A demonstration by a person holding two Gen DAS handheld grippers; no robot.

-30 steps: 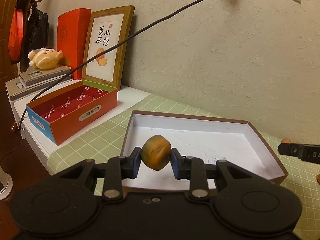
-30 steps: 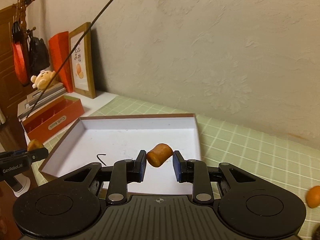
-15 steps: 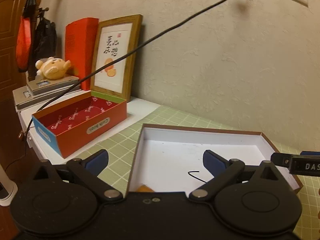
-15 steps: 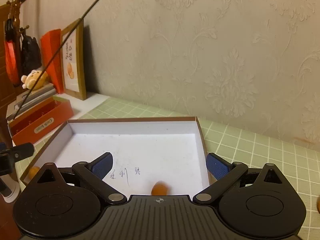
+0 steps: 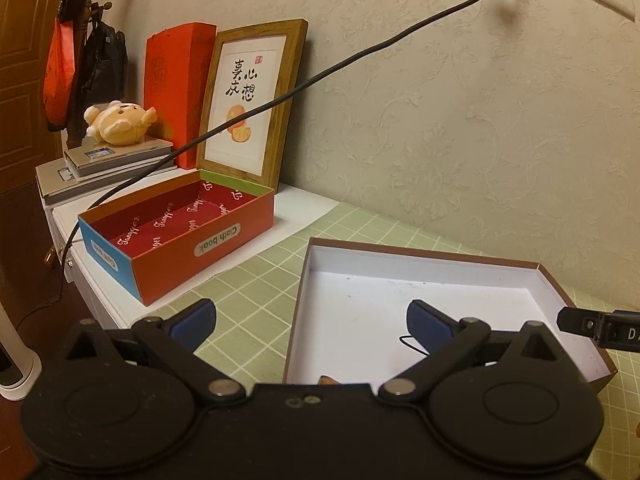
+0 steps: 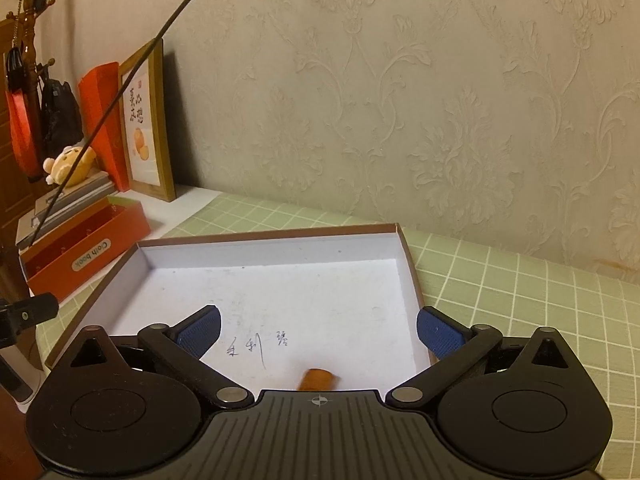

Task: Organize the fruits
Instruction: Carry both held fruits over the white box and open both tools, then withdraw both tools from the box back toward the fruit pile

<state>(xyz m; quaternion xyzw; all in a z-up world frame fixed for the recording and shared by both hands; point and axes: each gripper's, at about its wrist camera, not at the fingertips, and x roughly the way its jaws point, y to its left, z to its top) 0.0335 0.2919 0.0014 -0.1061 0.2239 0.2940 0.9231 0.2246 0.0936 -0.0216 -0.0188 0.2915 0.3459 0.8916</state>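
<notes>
1. Right wrist view: your right gripper (image 6: 318,330) is wide open and empty; its orange fruit (image 6: 317,379) lies near the white box's (image 6: 276,236) near edge.
2. Left gripper (image 5: 310,318) is likewise open; its fruit (image 5: 328,380) peeks out inside the box.
3. A second ago both gripped fruit; the jaws have just been opening, with nothing between them.
4. Drop step looks done; next, back out and fetch another.

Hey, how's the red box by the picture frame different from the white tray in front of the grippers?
The red box has tall walls and a red lining printed with white script; the white tray is shallow, plain white inside with brown edges. The red box sits on the white shelf top; the white tray lies on the green checked mat. An orange fruit piece lies in the white tray; the red box shows none. Both are open-topped rectangles.
</notes>
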